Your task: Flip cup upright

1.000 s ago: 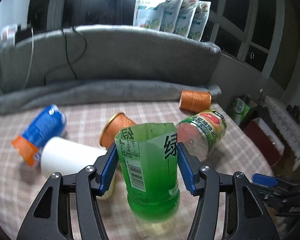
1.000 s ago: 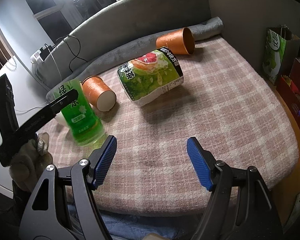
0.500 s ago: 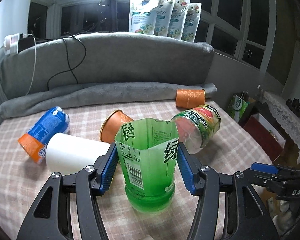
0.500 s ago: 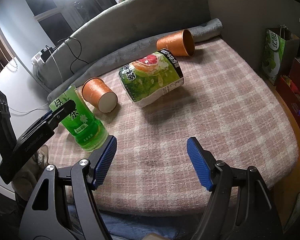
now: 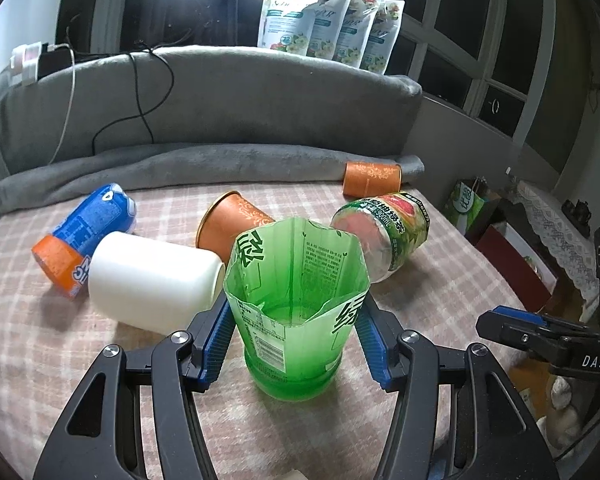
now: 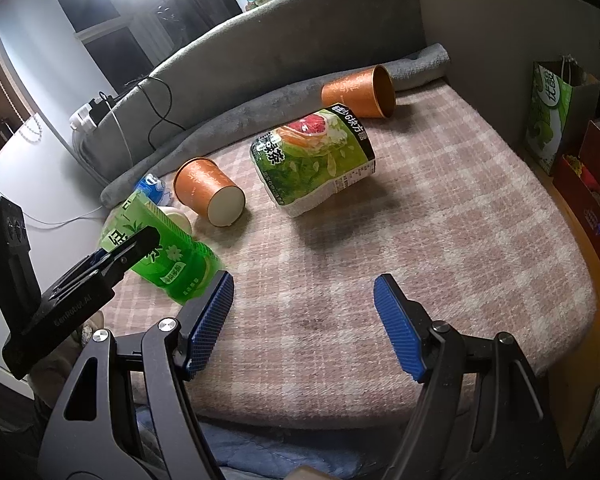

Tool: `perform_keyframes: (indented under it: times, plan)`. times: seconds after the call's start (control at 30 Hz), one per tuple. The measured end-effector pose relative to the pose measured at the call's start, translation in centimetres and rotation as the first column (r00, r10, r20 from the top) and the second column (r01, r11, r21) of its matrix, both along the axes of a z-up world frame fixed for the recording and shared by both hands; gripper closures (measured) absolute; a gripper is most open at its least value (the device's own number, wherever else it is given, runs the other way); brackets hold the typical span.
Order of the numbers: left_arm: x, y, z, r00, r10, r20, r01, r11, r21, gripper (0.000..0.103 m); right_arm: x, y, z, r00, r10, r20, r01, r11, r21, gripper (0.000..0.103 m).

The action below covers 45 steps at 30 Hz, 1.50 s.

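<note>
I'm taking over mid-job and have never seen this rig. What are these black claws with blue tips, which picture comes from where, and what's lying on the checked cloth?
There is no robot arm: a person holds a two-finger gripper in each hand, each with a fisheye camera looking along its fingers.

The left wrist view shows the left gripper with its blue pads against the sides of the green cut-bottle cup, which stands open end up on the checked cloth.

The right wrist view shows the right gripper, wide open and holding nothing.

Lying on their sides on the cloth: a white cup, a blue and orange cup, two orange paper cups and a green-labelled tea cup.
</note>
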<state>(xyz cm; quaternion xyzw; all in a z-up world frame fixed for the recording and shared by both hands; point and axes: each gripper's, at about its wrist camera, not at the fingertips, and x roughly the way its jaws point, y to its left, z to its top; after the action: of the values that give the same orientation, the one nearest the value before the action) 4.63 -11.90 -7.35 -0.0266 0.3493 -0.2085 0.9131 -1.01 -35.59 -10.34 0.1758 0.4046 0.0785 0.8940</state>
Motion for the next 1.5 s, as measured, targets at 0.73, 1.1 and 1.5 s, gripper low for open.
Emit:
perform_keyframes:
  times: [0.73,1.1,1.5]
  plan:
    - [-1.3,1.1,0.4,0.998,-0.047,-0.030,0.047,0.999,-0.009,0.026,-0.2,1.3,1.1,0.998,0.029,0.048,-0.029,0.999,-0.014,0.028]
    - [-3.2,3.2,1.9,1.000,-0.023,-0.007,0.022,0.999,-0.040,0.025,-0.5,2.6,2.6,0.991,0.041,0.125,-0.035,0.998,-0.050,0.028]
    - [-6.8,7.4,6.0,0.951,0.173,0.258,-0.174,0.985,-0.019,0.022,-1.4,3.5,4.6,0.963,-0.009,0.270,0.050,0.988,-0.145,0.018]
